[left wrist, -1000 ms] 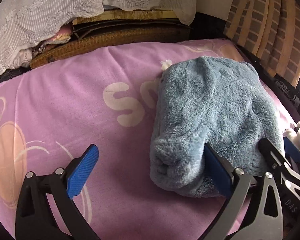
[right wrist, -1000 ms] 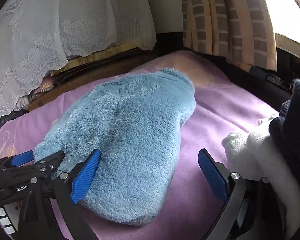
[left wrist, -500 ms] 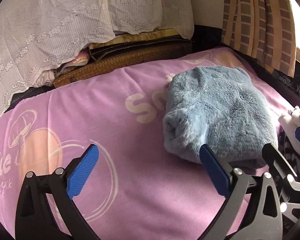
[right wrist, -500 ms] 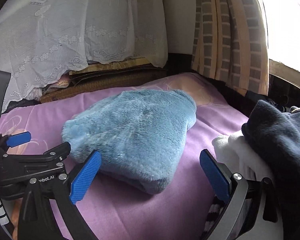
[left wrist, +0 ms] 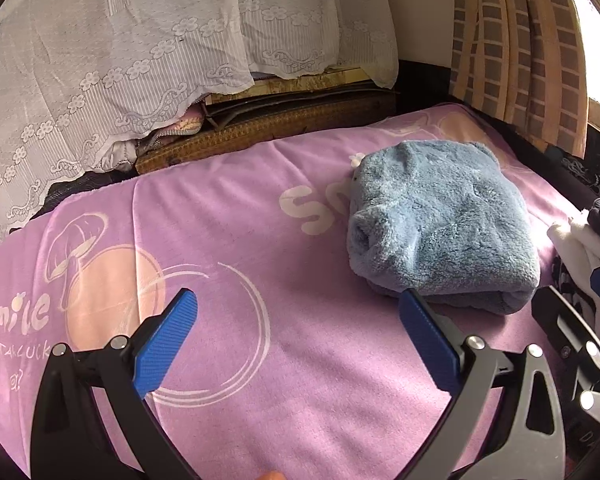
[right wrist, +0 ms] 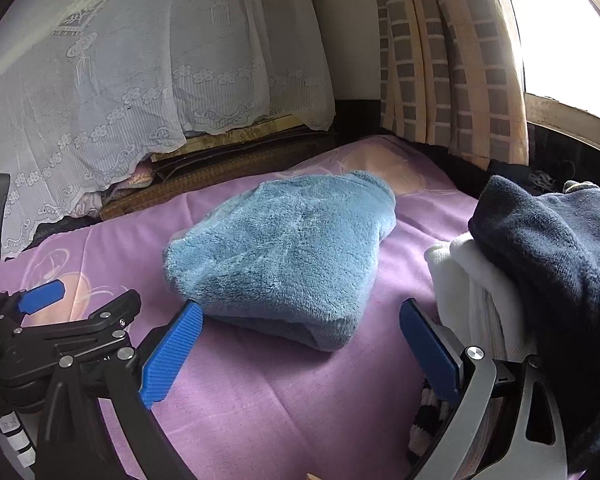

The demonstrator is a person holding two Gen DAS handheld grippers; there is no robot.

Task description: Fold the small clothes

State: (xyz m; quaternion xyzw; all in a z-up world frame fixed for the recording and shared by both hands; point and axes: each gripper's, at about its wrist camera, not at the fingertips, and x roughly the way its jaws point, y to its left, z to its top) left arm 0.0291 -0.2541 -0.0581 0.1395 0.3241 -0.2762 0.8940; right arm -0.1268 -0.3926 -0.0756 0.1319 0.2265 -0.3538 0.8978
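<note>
A fluffy light-blue garment (left wrist: 440, 220) lies folded in a compact bundle on the purple blanket (left wrist: 240, 240); it also shows in the right wrist view (right wrist: 288, 256). My left gripper (left wrist: 296, 344) is open and empty, held back from the bundle's near left edge. My right gripper (right wrist: 300, 352) is open and empty, just in front of the bundle's near edge, not touching it. The left gripper also shows at the left of the right wrist view (right wrist: 80, 320).
A pile of other clothes, white (right wrist: 476, 280) and dark navy (right wrist: 552, 248), lies at the right of the blanket. A lace curtain (left wrist: 140, 60) hangs behind over stacked items. A checked curtain (right wrist: 440, 60) and window are at the back right.
Both grippers have pulled back and up from the blue bundle, which they pressed against a second ago. The bundle stays folded on the blanket.
</note>
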